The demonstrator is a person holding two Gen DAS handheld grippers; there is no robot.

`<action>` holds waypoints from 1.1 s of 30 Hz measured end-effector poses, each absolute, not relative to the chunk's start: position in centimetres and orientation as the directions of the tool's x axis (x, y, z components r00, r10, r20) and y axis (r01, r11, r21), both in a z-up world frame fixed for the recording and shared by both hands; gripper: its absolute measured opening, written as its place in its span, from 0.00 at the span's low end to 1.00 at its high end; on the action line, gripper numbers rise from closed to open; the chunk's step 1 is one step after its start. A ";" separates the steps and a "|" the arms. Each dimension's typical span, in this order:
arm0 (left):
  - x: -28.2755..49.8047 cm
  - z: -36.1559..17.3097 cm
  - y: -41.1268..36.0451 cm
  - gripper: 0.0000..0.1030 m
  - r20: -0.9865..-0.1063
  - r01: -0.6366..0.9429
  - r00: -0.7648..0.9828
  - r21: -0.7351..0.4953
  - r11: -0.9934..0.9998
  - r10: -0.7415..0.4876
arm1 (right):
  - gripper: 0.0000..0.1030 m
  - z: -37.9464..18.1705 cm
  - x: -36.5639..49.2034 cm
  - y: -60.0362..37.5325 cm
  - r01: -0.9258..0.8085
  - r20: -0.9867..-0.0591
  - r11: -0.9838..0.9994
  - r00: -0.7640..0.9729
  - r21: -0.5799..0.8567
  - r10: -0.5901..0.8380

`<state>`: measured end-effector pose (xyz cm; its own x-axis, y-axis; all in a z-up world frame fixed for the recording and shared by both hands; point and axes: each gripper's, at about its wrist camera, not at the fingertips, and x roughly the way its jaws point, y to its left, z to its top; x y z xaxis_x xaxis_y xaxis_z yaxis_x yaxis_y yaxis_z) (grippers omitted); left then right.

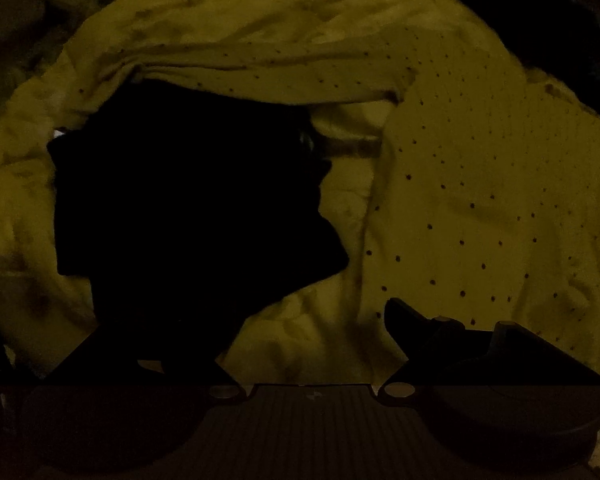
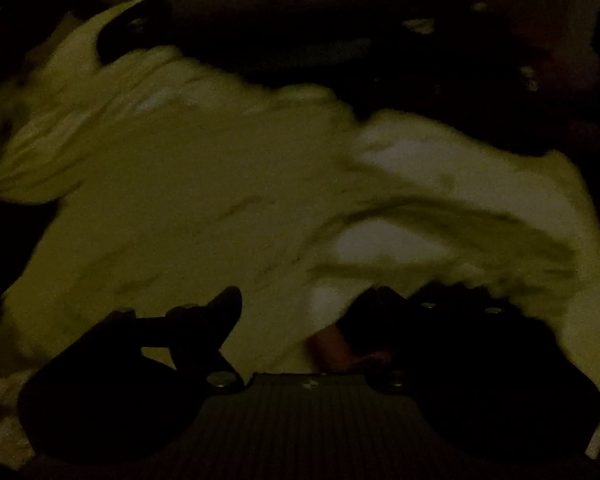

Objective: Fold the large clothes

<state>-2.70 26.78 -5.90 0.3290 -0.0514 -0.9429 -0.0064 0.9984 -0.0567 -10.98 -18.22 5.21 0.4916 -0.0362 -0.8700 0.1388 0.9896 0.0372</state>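
My right gripper [image 2: 304, 308] gapes empty over the dotted garment [image 2: 180, 200]; my left gripper [image 1: 300, 320], black cloth [image 1: 188, 200] at ten o'clock, also stands open

Both views very dim, underexposed, with a yellow-green cast and visible noise. No clear light source; blacks crushed. Left wrist view is fairly sharp: the dots on the yellow garment [image 1: 480, 184] are readable, while the dark cloth [image 1: 188, 200] is pure black with no detail. Right wrist view is heavily motion-blurred, fabric edges smeared. Fisheye bending and dark vignetting at the corners in both.
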 end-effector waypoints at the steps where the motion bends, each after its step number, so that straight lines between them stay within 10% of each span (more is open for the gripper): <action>1: -2.6 -6.0 26.7 1.00 -0.946 0.002 0.319 -0.059 0.998 -0.057 | 0.77 4.7 -11.2 -17.7 0.115 -0.886 0.992 0.464 0.056 -0.004; 15: -5.5 -9.0 25.8 1.00 -0.961 0.132 0.253 -0.077 0.988 -0.109 | 0.65 -1.6 -15.9 -14.4 0.118 -0.969 0.984 0.223 0.136 0.107; 27: -5.2 -8.6 26.7 1.00 -0.957 0.070 0.271 -0.092 0.993 -0.108 | 0.66 -0.8 -17.9 -6.7 -0.406 -0.956 0.913 0.284 -0.046 0.078; 33: -4.7 -7.9 26.8 1.00 -0.958 0.096 0.266 -0.082 0.992 -0.105 | 0.66 -3.0 -20.9 -8.3 -0.499 -0.994 0.860 -0.049 0.108 0.096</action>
